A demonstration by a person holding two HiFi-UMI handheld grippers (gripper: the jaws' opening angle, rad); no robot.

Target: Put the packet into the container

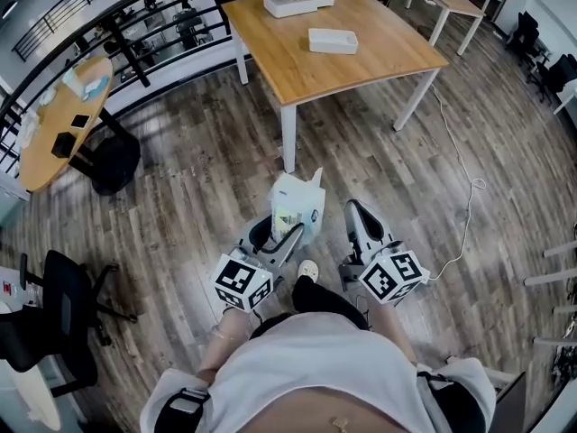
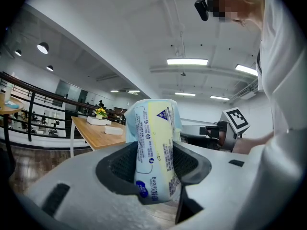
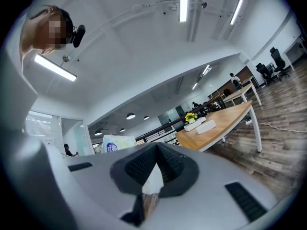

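Left gripper (image 2: 154, 163) jaws clamp the packet (image 2: 156, 145), long axis along them; right gripper (image 3: 154, 150) jaws closed, empty

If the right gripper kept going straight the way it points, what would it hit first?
Nothing nearby. The right gripper, shut and empty, points ahead over the floor toward the wooden table, probably the first thing in its line. It tilts upward, so it might pass over the tabletop.
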